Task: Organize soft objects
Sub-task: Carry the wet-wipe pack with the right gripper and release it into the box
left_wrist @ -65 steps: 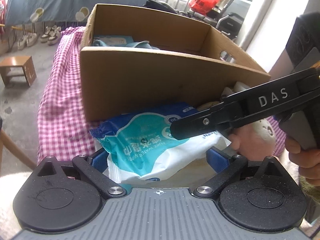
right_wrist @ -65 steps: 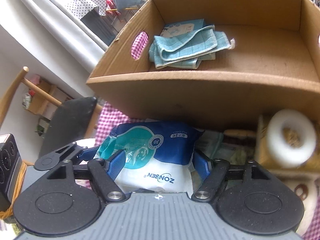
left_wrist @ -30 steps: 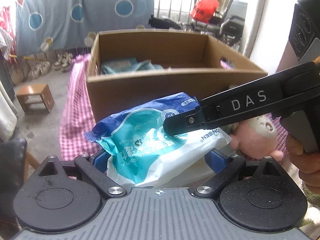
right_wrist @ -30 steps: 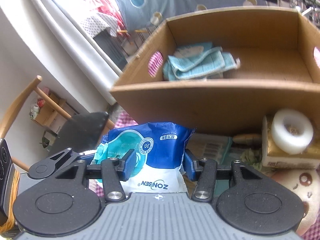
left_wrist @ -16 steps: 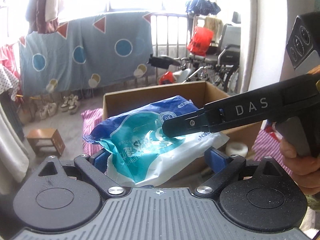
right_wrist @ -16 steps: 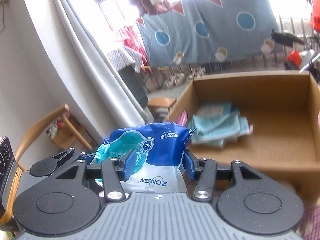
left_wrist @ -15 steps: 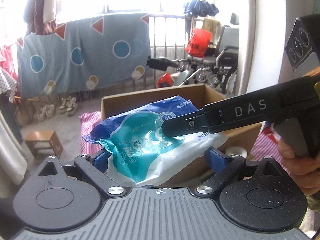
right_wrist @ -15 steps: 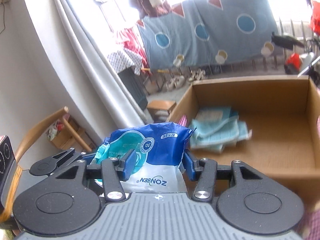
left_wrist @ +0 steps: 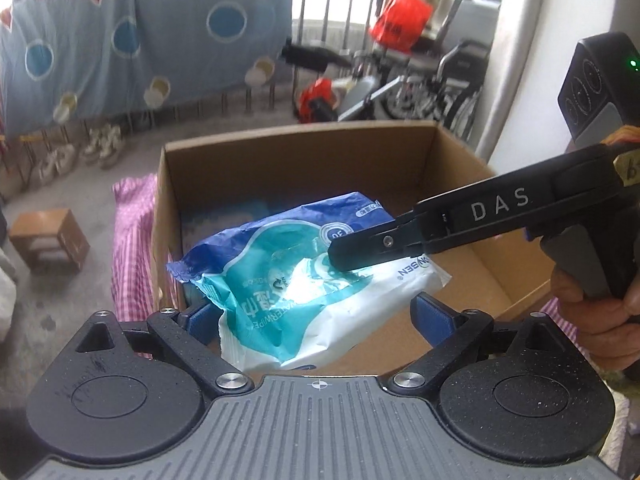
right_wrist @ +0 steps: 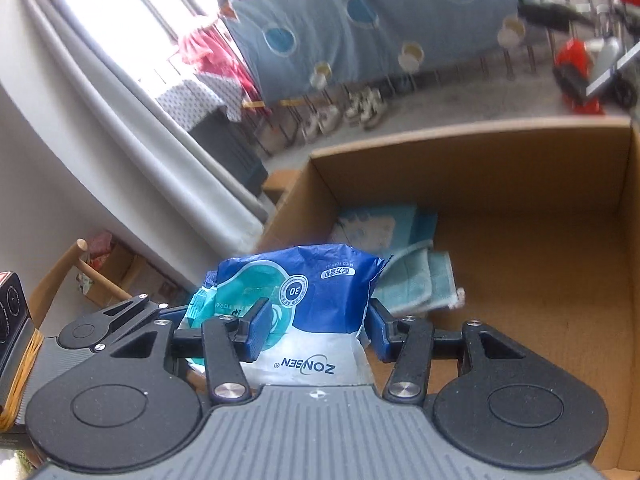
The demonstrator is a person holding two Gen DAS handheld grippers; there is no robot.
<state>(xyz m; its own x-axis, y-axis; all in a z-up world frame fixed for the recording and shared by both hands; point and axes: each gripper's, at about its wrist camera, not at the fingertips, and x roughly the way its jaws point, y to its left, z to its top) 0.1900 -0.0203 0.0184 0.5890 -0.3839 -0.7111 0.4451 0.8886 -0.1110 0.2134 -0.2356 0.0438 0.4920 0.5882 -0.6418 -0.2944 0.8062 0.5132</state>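
Observation:
A blue, teal and white pack of wet wipes [left_wrist: 288, 280] hangs in the air over the open cardboard box [left_wrist: 304, 156]. My left gripper [left_wrist: 316, 316] has its blue pads on either side of the pack. My right gripper [right_wrist: 314, 328] is shut on the same pack [right_wrist: 316, 312] and reaches in from the right of the left wrist view [left_wrist: 400, 240]. Inside the box [right_wrist: 500, 148] lie a folded teal cloth [right_wrist: 416, 280] and a flat pale blue packet [right_wrist: 372, 228].
The box stands on a pink checked tablecloth [left_wrist: 132, 240]. A wooden chair [right_wrist: 76, 264] stands at the left, a small wooden stool [left_wrist: 48, 236] on the floor. A blue sheet with circles [left_wrist: 140, 40] hangs behind; wheelchairs [left_wrist: 436, 76] stand far right.
Both grippers have carried the wipes pack up from the table in front of the box, over its near wall, and it is now above the box's inside.

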